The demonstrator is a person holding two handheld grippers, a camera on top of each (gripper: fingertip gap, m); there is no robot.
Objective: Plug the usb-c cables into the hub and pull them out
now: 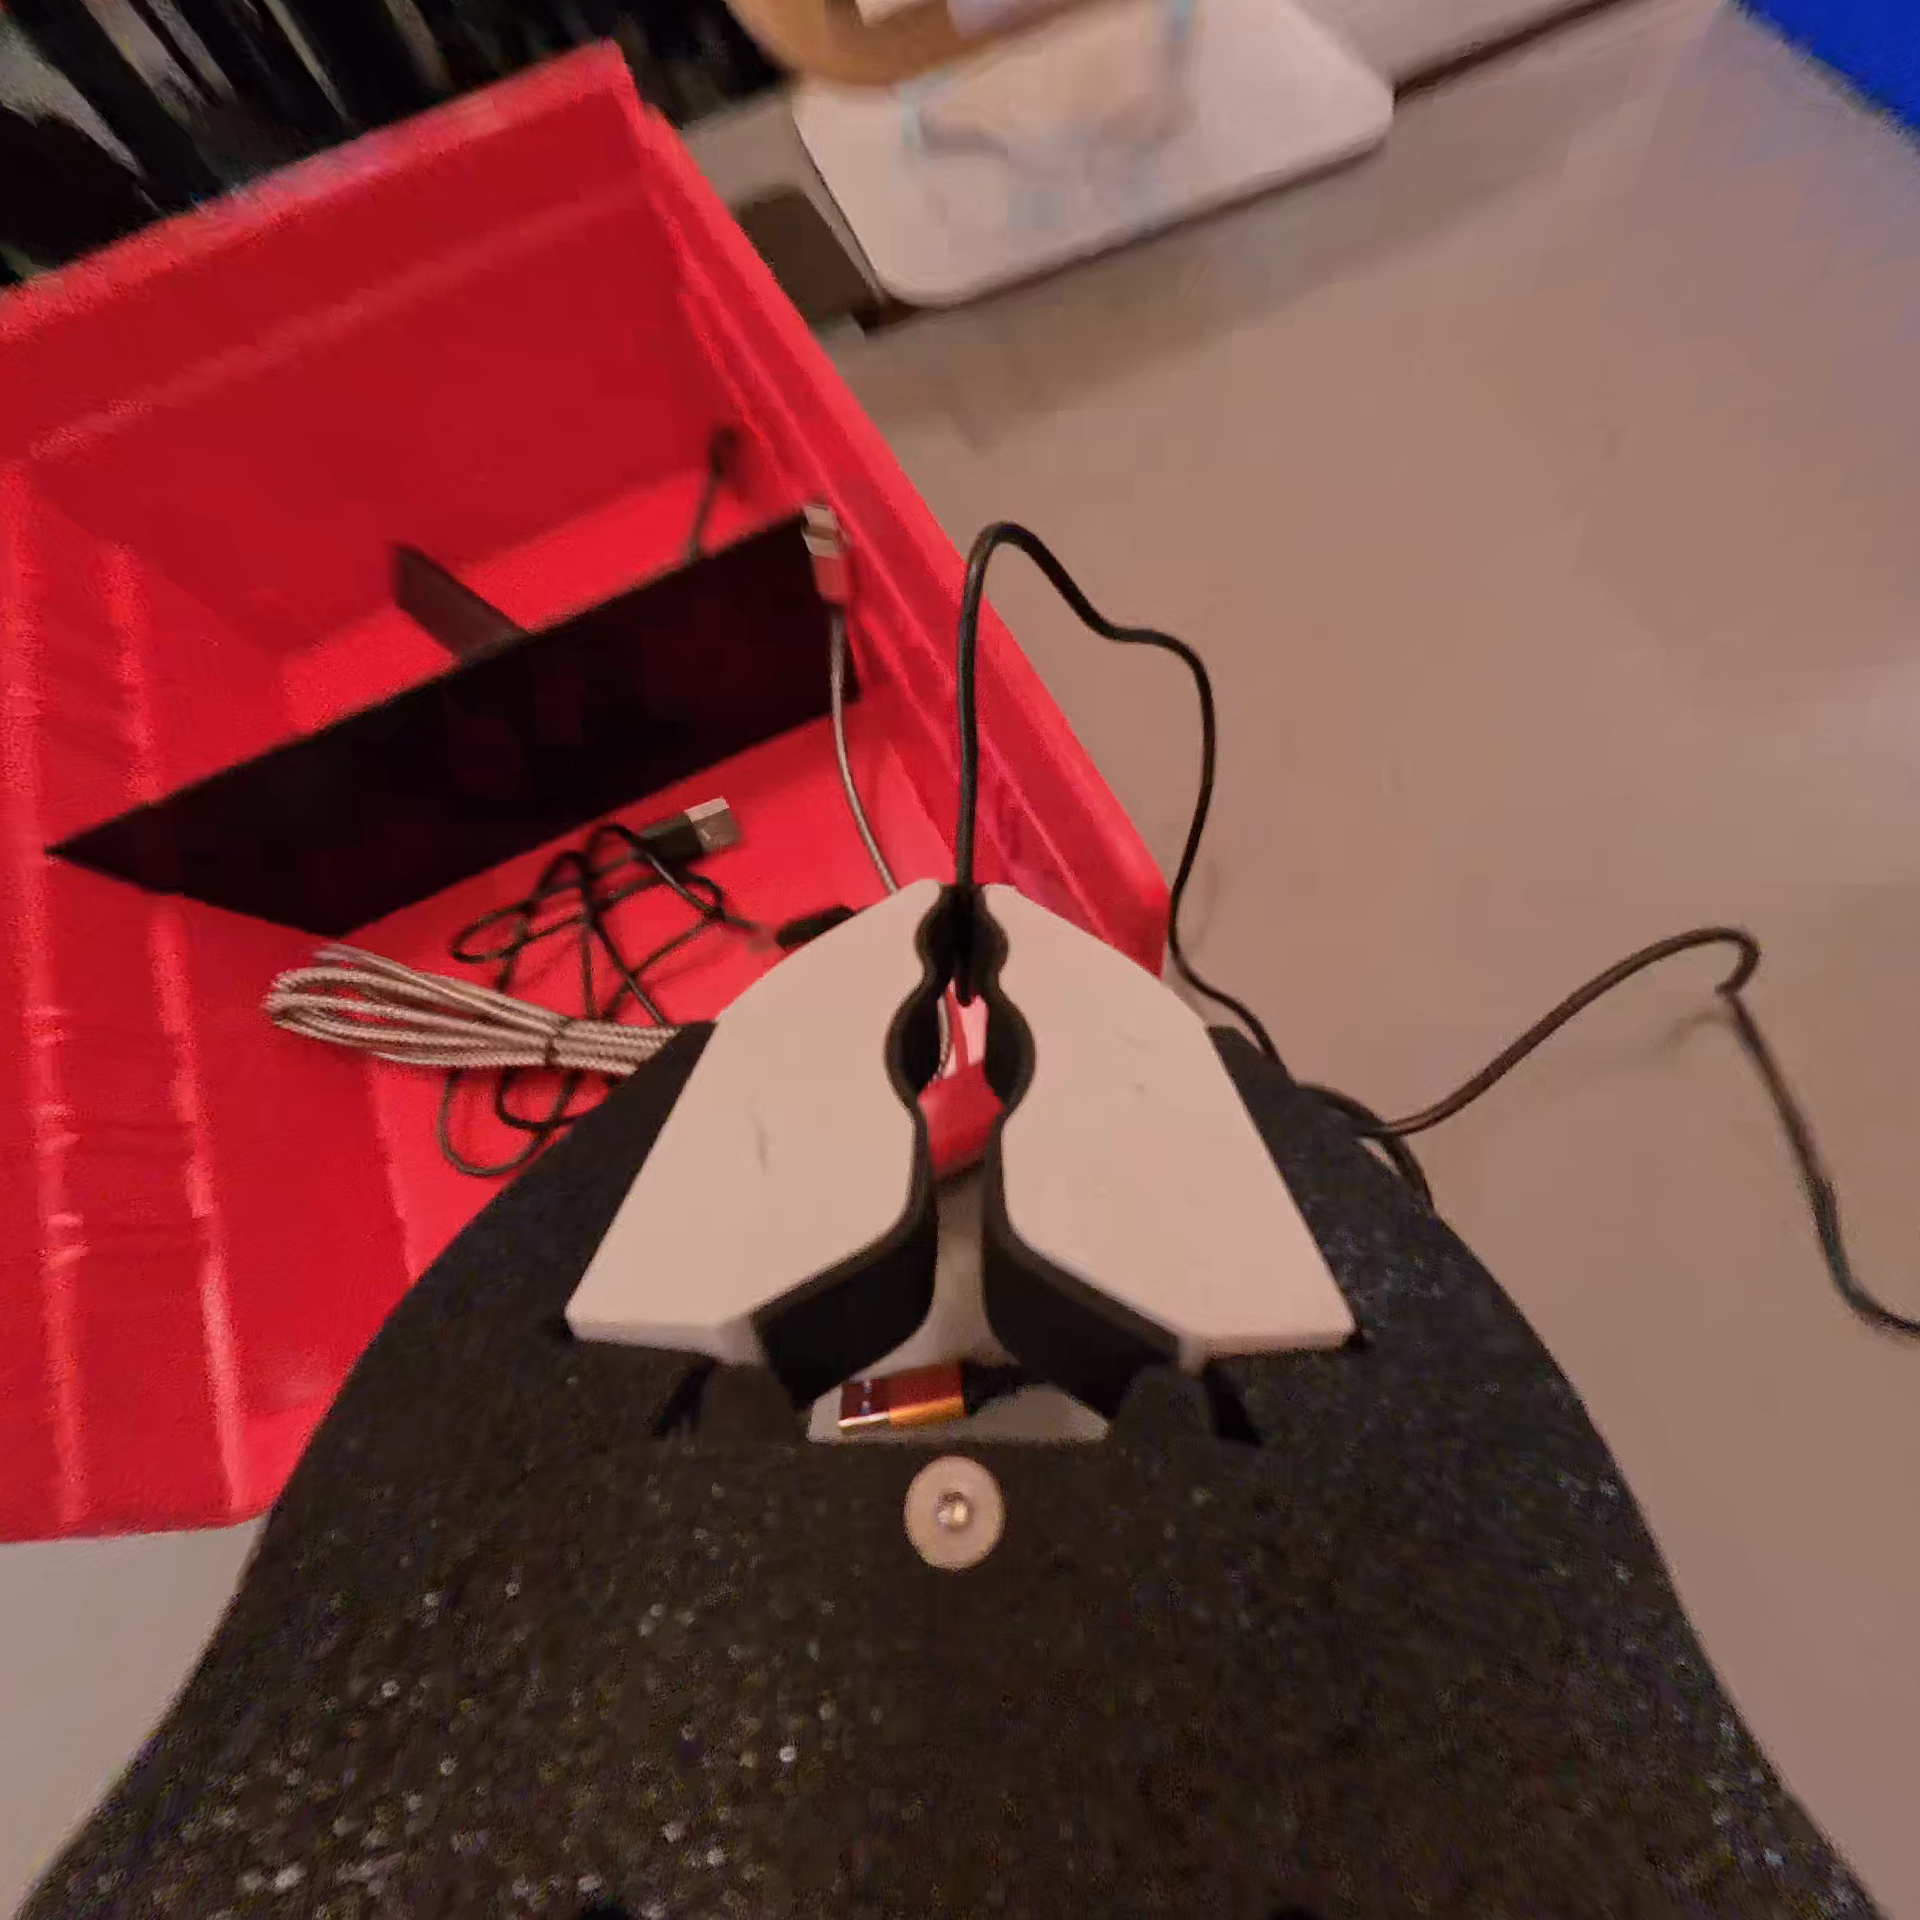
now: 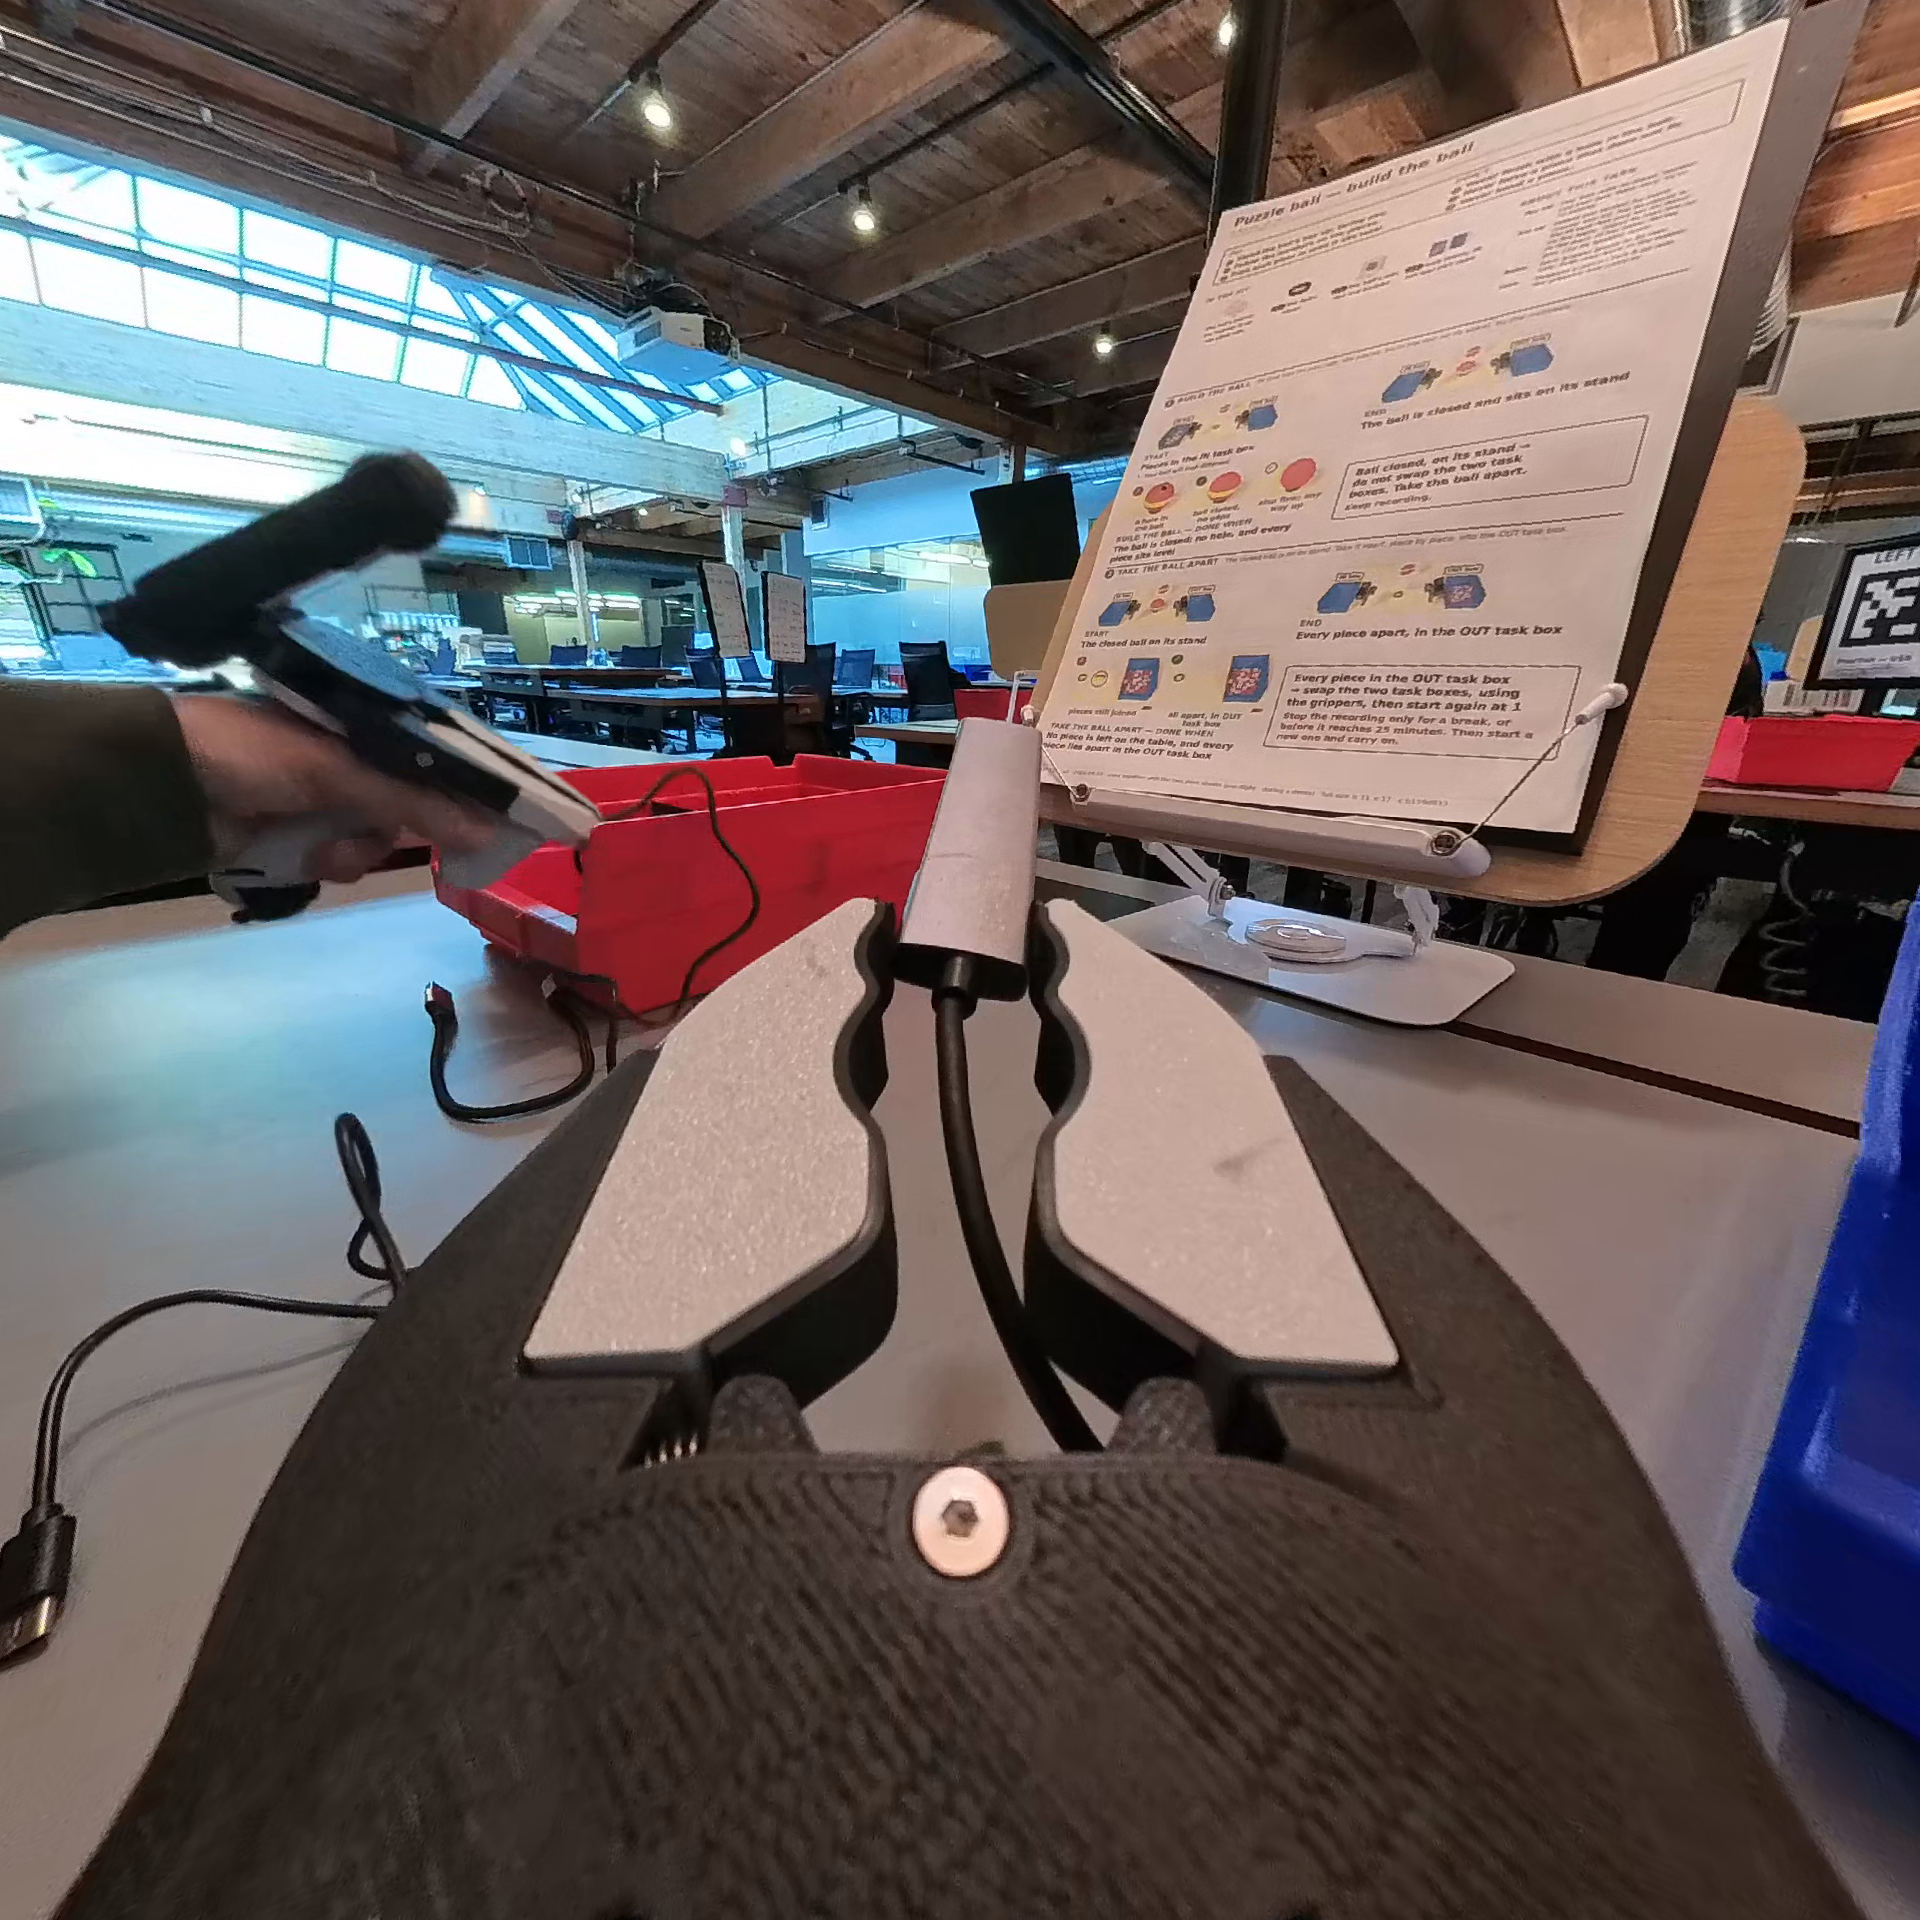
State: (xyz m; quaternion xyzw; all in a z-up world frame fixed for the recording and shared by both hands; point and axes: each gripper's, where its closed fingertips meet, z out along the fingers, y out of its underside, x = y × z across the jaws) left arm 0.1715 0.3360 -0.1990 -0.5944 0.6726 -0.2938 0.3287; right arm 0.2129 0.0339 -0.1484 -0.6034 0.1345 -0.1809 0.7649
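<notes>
My left gripper (image 1: 961, 930) is shut on a thin black cable (image 1: 1195, 727), held over the near corner of the red bin (image 1: 312, 364). The cable loops up from the tips and trails right across the table. An orange USB plug (image 1: 904, 1397) shows under the gripper. My right gripper (image 2: 961, 935) is shut on the end of a grey hub (image 2: 977, 831) that points away and upward; the hub's own black lead (image 2: 977, 1195) runs back between the fingers. In the right wrist view the left gripper (image 2: 577, 831) is held by a hand above the red bin (image 2: 675, 883).
The red bin holds a black divider (image 1: 468, 727), a braided grey cable bundle (image 1: 436, 1013) and a tangled black cable (image 1: 582, 935). Loose cables and plugs (image 2: 436, 1008) lie on the grey table. A sheet stand (image 2: 1351, 468) is behind, a blue bin (image 2: 1849, 1403) at right. Across from one pair of fingers to the other is roughly 30 cm.
</notes>
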